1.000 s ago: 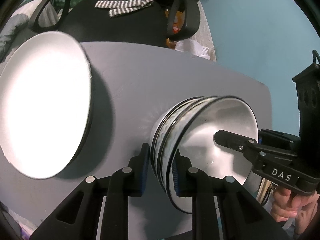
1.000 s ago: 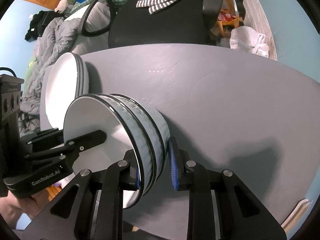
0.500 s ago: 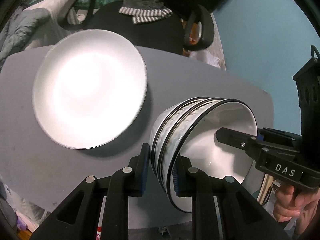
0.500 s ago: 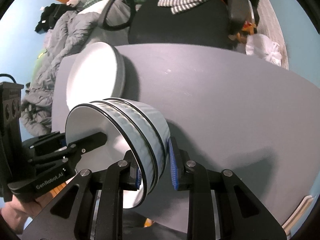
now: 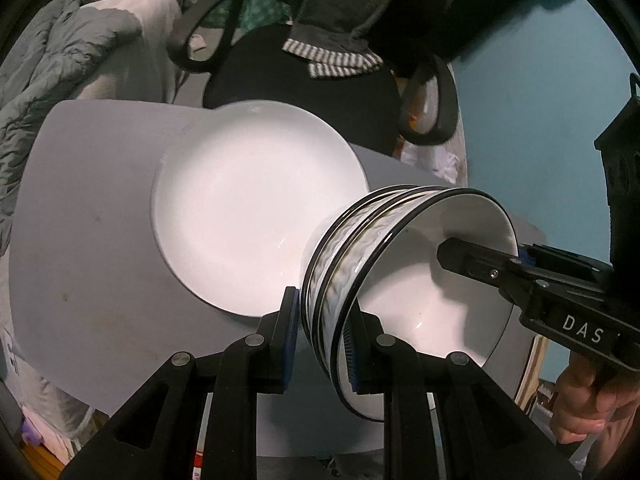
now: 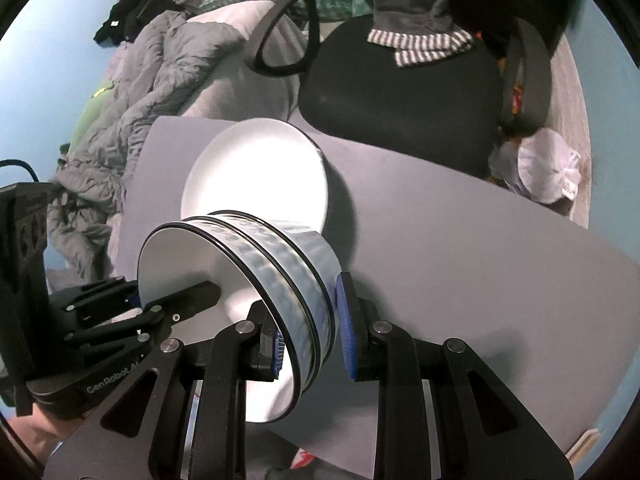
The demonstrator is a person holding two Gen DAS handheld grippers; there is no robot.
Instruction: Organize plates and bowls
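Your stack of three nested white ceramic bowls with black rims and rippled grey-blue sides [image 5: 384, 264] is held clear of the grey table [image 5: 88, 264], tipped on its side in both wrist views. The top bowl holds nothing but gripper fingers.

Left gripper [image 5: 322, 336]: jaws narrow, clamped on the rim wall, one blue pad outside, one inside.

Right gripper [image 6: 310, 330]: same grip on the opposite rim, one pad inside the bowl, one against the outer wall. From the left view its black finger reaches into the bowl's mouth.

White round ceramic plates [image 6: 260, 172] lie flat on the table, just beyond the bowls, nothing on them. In the left view the bowls overlap the plates' near edge; whether they touch, you cannot tell.

Past the table: black office chair [image 6: 400, 92] pushed against the far edge, grey garment with striped cuffs [image 6: 420, 44] draped over it. Grey quilted bedding [image 6: 132, 92] to the left. White bundle [image 6: 548, 172] on the floor at right.

Your hand [image 5: 592, 404] shows under the right gripper.
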